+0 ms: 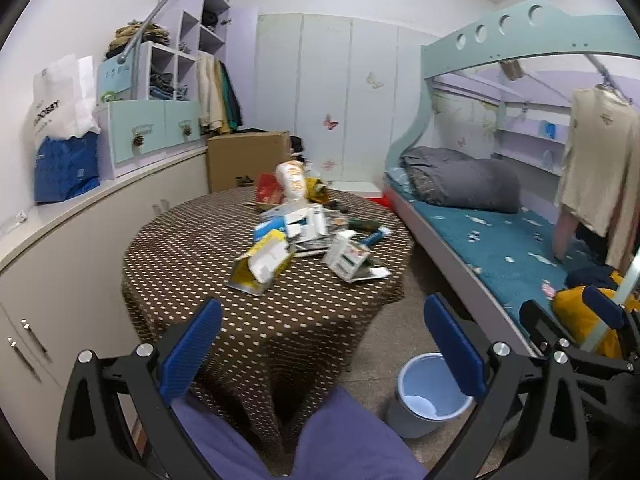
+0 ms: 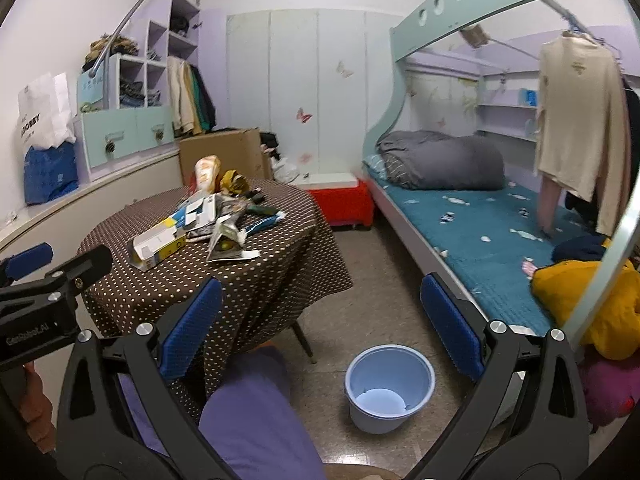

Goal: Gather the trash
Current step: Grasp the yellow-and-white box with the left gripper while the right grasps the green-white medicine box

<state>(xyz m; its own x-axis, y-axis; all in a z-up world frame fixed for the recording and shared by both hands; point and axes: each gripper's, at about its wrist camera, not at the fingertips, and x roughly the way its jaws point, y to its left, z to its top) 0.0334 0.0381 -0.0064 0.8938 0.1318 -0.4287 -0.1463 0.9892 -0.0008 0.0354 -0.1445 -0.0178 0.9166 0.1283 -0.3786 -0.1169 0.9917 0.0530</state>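
Note:
A pile of trash [image 1: 308, 236] lies on a round table with a brown dotted cloth [image 1: 192, 264]: a yellow and white carton [image 1: 264, 264], a white and green carton [image 1: 348, 258], flattened boxes, a toothpaste tube and snack bags. The pile also shows in the right wrist view [image 2: 204, 220]. A light blue bin [image 1: 430, 394] stands on the floor right of the table, and appears empty in the right wrist view [image 2: 390, 388]. My left gripper [image 1: 324, 344] is open and empty, short of the table's near edge. My right gripper [image 2: 320, 328] is open and empty, above the floor near the bin.
A bunk bed [image 2: 480, 216] with a grey quilt, hung clothes and a yellow garment lines the right side. A white counter [image 1: 80, 216] with drawers, shelves and bags runs along the left wall. A cardboard box [image 1: 248, 158] and a red box [image 2: 344, 202] sit behind the table. The person's purple-clad knees [image 2: 248, 412] are below.

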